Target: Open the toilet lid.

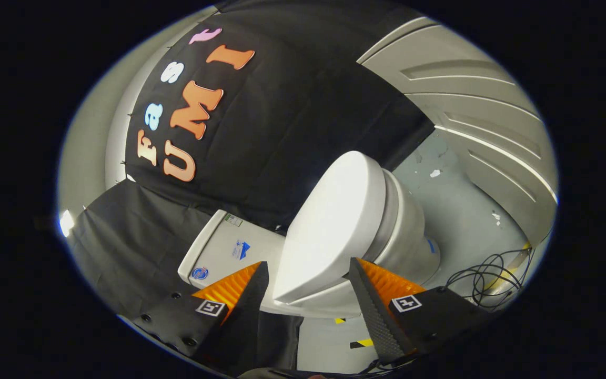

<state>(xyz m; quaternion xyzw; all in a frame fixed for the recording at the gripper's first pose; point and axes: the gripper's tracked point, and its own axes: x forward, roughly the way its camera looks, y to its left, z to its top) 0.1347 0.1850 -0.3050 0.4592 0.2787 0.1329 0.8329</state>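
Note:
A white toilet stands tilted in my view, its tank (229, 247) against the black cloth wall and its bowl (411, 231) on the grey floor. The white lid (334, 210) lies down over the seat, whose rim (324, 304) shows just under the lid's edge. My gripper (308, 262) is open, its two fingers spread wide on either side of the lid's rim. That rim sits between the fingertips (356, 268). I cannot tell whether either finger touches the lid.
Black cables (487, 279) lie coiled on the grey floor (455, 210) beyond the bowl. A pale panelled door (492, 121) stands behind that. Yellow and black tape (361, 343) marks the floor near the fingers. Black cloth (124, 247) hangs close beside the tank.

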